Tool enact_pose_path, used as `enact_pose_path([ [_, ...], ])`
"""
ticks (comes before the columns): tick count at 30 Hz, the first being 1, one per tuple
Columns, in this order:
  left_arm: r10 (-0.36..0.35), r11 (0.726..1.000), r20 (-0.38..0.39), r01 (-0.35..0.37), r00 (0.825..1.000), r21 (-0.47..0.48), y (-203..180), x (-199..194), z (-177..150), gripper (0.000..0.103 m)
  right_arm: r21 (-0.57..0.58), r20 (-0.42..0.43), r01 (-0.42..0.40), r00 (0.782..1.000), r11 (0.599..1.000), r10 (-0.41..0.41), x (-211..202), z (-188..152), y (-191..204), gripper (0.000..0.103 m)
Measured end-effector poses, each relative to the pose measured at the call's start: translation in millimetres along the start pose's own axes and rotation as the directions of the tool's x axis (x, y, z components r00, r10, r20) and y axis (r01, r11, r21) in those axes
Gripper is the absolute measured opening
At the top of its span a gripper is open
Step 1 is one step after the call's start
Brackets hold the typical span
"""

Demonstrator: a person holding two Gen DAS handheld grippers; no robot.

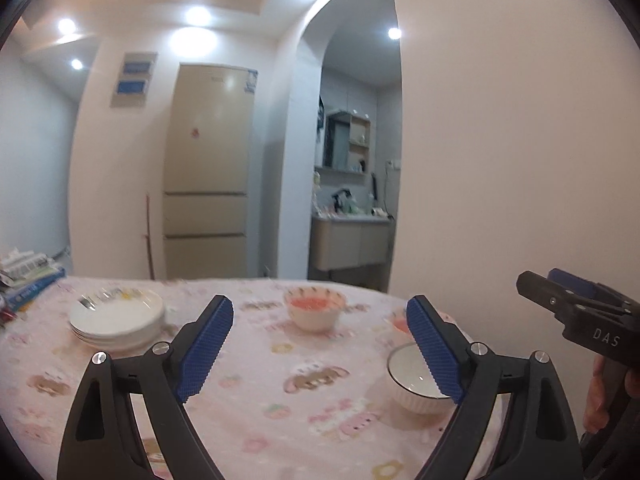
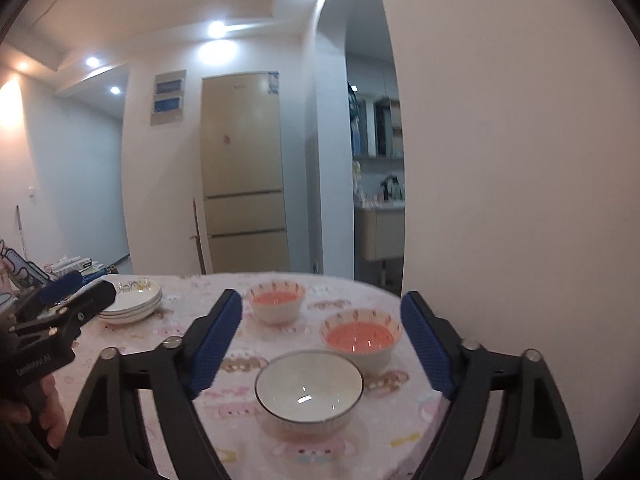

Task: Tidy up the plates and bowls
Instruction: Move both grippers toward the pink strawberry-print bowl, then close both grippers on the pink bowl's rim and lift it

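A stack of white plates sits at the far left of the table. Two white bowls with orange insides stand further right, one far, one nearer. A white bowl with a dark rim is nearest. My left gripper is open and empty above the table's middle. My right gripper is open and empty, with the dark-rimmed bowl between its fingers in view. Each gripper shows at the edge of the other's view, the right and the left.
The round table has a pink cartoon-print cloth. Books and boxes are piled at its far left edge. A beige fridge stands behind, and an arched doorway opens onto a washbasin. A plain wall is at the right.
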State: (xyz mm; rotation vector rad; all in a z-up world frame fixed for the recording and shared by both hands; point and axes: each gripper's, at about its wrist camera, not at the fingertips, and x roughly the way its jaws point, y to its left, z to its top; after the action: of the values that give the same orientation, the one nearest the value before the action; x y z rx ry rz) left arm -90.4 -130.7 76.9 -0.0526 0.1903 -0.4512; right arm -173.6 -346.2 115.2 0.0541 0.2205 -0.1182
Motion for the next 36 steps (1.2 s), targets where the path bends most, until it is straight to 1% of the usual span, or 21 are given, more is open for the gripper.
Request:
enact_pose_path([
  [4,0.0,1.0,-0.063,0.0,0.998,-0.008,-6.2,31.9,-4.5,0.082,0.04,-0.054,0.011,0.999,0.999,-0.009,19.7,-11.4,-18.9,0.073],
  [8,-0.01,1.0,-0.114,0.007,0.993,-0.03,-7.0,62.7,-0.7,0.08,0.047,-0.105,0.019,0.994,0.999,-0.014,45.1,-14.1,-33.6,0.067],
  [9,-0.012,0.999,-0.123,0.008,0.992,-0.031,-7.5,71.1,2.3,0.08,0.051,-0.112,0.023,0.994,0.998,-0.017,50.8,-14.1,-38.8,0.065],
  [10,-0.017,0.999,-0.133,0.013,0.991,-0.031,-8.9,80.0,5.8,0.076,0.058,-0.117,0.027,0.993,0.998,-0.02,57.3,-12.8,-44.4,0.061],
  [12,-0.05,0.998,-0.154,0.046,0.987,-0.031,-13.6,95.8,9.9,0.072,0.077,-0.12,0.031,0.993,0.997,-0.022,69.9,-9.8,-54.6,0.059],
  [14,-0.084,0.996,-0.182,0.082,0.98,-0.022,-20.5,111.4,11.9,0.072,0.087,-0.133,0.04,0.991,0.995,-0.028,85.2,-6.5,-65.2,0.058],
  [16,-0.1,0.995,-0.246,0.103,0.964,-0.002,-26.2,134.3,11.7,0.072,0.099,-0.168,0.054,0.985,0.994,-0.037,102.6,-4.5,-76.1,0.057],
  [18,-0.095,0.995,-0.309,0.097,0.946,-0.009,-23.6,156.6,11.4,0.072,0.14,-0.21,0.048,0.978,0.989,-0.018,118.6,-4.3,-89.2,0.057],
  [21,-0.135,0.991,-0.389,0.12,0.912,-0.062,-18.4,188.9,13.8,0.072,0.208,-0.287,0.051,0.958,0.977,0.011,144.4,-6.0,-111.1,0.05],
  [22,-0.141,0.99,-0.403,0.12,0.905,-0.075,-18.2,195.5,13.6,0.071,0.224,-0.314,0.052,0.949,0.973,0.022,152.8,-7.2,-117.3,0.046],
  [23,-0.143,0.989,-0.421,0.117,0.896,-0.086,-19.4,205.3,13.2,0.067,0.238,-0.336,0.052,0.941,0.97,0.032,160.8,-8.2,-122.4,0.044],
  [24,-0.14,0.99,-0.438,0.113,0.888,-0.088,-21.4,212.0,12.4,0.056,0.25,-0.352,0.05,0.935,0.967,0.042,167.8,-9.0,-126.6,0.041],
  [25,-0.138,0.99,-0.462,0.109,0.876,-0.088,-24.5,221.9,10.6,0.05,0.259,-0.364,0.048,0.93,0.965,0.051,174.1,-10.0,-129.9,0.04],
  [27,-0.177,0.984,-0.5,0.136,0.848,-0.117,-29.7,238.3,4.9,0.05,0.275,-0.384,0.046,0.921,0.96,0.066,185.5,-11.6,-134.7,0.038],
  [28,-0.192,0.981,-0.515,0.147,0.836,-0.126,-32.9,244.4,2.8,0.049,0.281,-0.396,0.05,0.916,0.958,0.069,190.2,-12.8,-136.1,0.035],
  [29,-0.209,0.978,-0.534,0.162,0.819,-0.134,-37.6,252.7,0.2,0.049,0.286,-0.405,0.05,0.911,0.957,0.073,194.6,-13.7,-136.4,0.032],
  [31,-0.238,0.971,-0.557,0.192,0.796,-0.142,-46.8,267.7,-3.0,0.049,0.294,-0.424,0.052,0.902,0.955,0.081,203.2,-16.3,-136.9,0.03],
  [33,-0.264,0.964,-0.58,0.225,0.771,-0.14,-58.0,281.2,-5.8,0.049,0.29,-0.446,0.07,0.892,0.954,0.07,209.3,-20.7,-136.8,0.03],
  [34,-0.27,0.962,-0.593,0.237,0.759,-0.135,-61.9,286.3,-6.7,0.049,0.288,-0.456,0.077,0.888,0.955,0.066,212.0,-23.0,-137.2,0.027],
  [35,-0.275,0.959,-0.613,0.251,0.741,-0.127,-67.1,293.4,-8.7,0.049,0.288,-0.47,0.076,0.88,0.954,0.071,214.9,-26.0,-137.0,0.026],
  [36,-0.278,0.958,-0.627,0.259,0.728,-0.123,-70.2,298.4,-10.1,0.049,0.297,-0.481,0.068,0.872,0.952,0.087,218.2,-29.0,-137.9,0.026],
])
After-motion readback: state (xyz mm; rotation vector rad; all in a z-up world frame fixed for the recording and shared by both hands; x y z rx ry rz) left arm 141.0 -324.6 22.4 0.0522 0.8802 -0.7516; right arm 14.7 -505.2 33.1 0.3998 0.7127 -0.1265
